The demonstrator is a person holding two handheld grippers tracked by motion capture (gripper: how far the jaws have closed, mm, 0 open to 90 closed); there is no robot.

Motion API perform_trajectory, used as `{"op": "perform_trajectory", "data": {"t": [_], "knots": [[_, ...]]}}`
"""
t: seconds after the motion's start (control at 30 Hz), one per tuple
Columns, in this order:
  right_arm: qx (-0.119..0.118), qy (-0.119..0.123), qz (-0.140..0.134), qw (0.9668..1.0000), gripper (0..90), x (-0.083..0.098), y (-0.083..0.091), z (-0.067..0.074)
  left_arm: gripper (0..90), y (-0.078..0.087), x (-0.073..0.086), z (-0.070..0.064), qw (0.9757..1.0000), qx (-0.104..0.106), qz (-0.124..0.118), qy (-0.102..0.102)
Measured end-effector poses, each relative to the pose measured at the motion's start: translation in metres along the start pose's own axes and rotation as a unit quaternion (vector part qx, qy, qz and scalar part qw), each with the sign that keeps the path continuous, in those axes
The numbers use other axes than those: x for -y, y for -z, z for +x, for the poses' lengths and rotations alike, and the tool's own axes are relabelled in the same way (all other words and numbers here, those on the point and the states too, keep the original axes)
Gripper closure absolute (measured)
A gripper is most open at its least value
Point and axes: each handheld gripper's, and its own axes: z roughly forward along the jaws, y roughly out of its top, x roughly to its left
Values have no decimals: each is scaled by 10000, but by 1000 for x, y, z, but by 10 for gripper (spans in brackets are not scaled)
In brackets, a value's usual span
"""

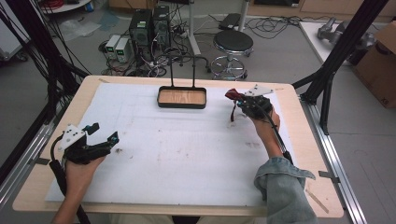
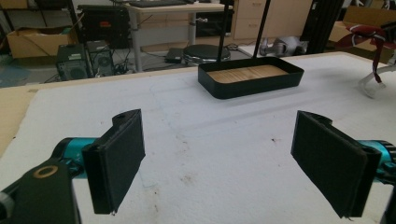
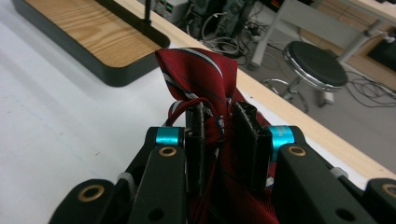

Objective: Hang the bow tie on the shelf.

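On white mat (image 1: pixel 187 149), L tool (image 1: pixel 103 132) wide open, holding nothing; R tool (image 1: pixel 237 99) clamps red striped tie (image 3: pixel 205 74); stool (image 1: pixel 232 44) behind.

Beyond the table's far edge, a round black stool (image 1: pixel 233 43) stands on the floor, computer towers (image 1: pixel 149 25) left of it, cardboard box (image 1: pixel 379 65) far right.

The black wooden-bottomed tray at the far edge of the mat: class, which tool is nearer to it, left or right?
Right. The right tool, shut on a red striped tie, sits just right of the tray. The left tool hovers open toward the mat's near-left corner.
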Motion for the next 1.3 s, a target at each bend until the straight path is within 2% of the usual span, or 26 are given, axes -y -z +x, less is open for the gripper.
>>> {"op": "perform_trajectory", "data": {"t": [0.17, 0.23, 0.27, 0.37, 0.4, 0.43, 0.53, 0.63, 0.73, 1.03, 1.23, 1.3], "knots": [[178, -30, -238, 9996, 743, -20, 4, 2, 176, 0, 0, 0, 10000, -3, -9, -1], [212, -13, -228, 9995, 743, -24, 4, 3, 176, 0, 0, 0, 10000, 15, -5, 1], [235, 45, -334, 9992, 743, -32, 4, 4, 176, -1, 0, 0, 10000, 54, -12, -1], [227, 54, -412, 9989, 743, -41, 4, 5, 176, -1, 1, 0, 10000, 81, -9, -25], [227, 85, -515, 9984, 743, -50, 2, 8, 176, -2, 1, 0, 10000, 95, -12, -30], [227, 85, -515, 9984, 743, -50, 2, 8, 176, -2, 1, 0, 9999, 98, -10, -36], [218, 168, -680, 9973, 743, -68, -1, 15, 176, -2, 1, 0, 9999, 108, -20, -40], [166, 159, -712, 9972, 743, -77, -3, 18, 176, -2, 1, 0, 9999, 132, -26, -45], [237, 129, -940, 9952, 742, -90, -7, 23, 176, -2, 1, 0, 9999, 142, -21, -49], [304, 93, -1185, 9924, 742, -111, -15, 31, 176, -3, 2, -1, 9998, 190, -29, -52], [357, -47, -1249, 9915, 742, -115, -24, 31, 176, -4, 2, -1, 9997, 221, -23, -54], [348, -167, -1348, 9901, 742, -117, -27, 29, 176, -4, 2, -1, 9998, 212, -16, -66]]}}
